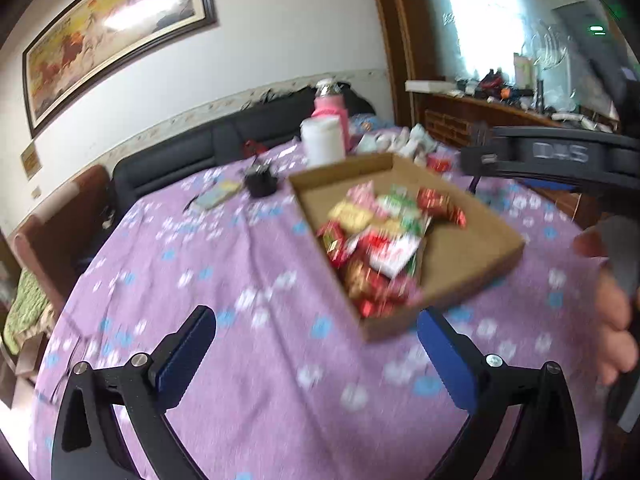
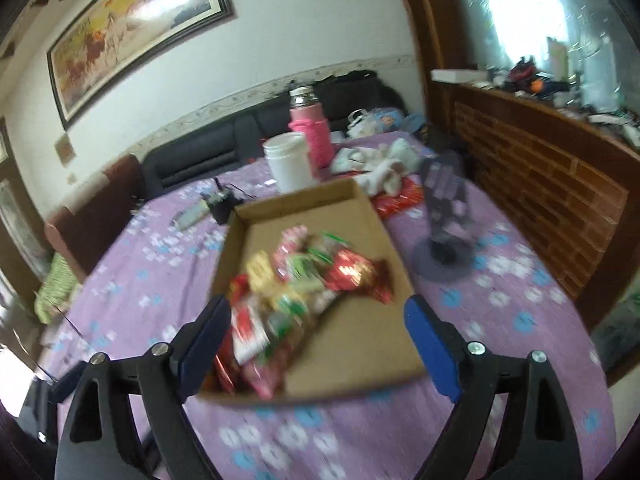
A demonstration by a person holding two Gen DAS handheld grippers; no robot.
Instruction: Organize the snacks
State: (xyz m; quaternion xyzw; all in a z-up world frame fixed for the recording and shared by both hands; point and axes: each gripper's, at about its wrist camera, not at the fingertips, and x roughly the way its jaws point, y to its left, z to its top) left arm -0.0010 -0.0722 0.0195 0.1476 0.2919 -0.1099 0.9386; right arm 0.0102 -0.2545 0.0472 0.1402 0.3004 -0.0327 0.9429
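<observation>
Left wrist view: a shallow cardboard tray (image 1: 472,240) sits on a table draped in a purple cloth (image 1: 240,280) printed with white and blue flowers, a heap of wrapped snacks (image 1: 380,240) in red, green, yellow and white piled toward its left half. The left gripper (image 1: 316,344) hangs above the cloth just short of the tray's near corner, its blue-padded jaws spread wide with nothing between them. At the right edge a hand (image 1: 616,320) grips a dark handle, with a black arc of the other tool above it. Behind the tray stand a white plastic jar (image 1: 322,142) and a bottle in a pink sleeve (image 1: 330,106), with a small black device (image 1: 260,182) to their left on the cloth.

In the right wrist view the right gripper (image 2: 316,336) hovers over the tray's (image 2: 360,344) near end, jaws likewise wide apart and empty, the left blue pad crossing in front of the snacks (image 2: 304,280). A crumpled white cloth (image 2: 384,164) and a red wrapper (image 2: 400,200) lie beyond the tray's far corner, and a dark blurred stand (image 2: 444,216) rises to the right. Both views are motion-blurred, and package lettering cannot be read
</observation>
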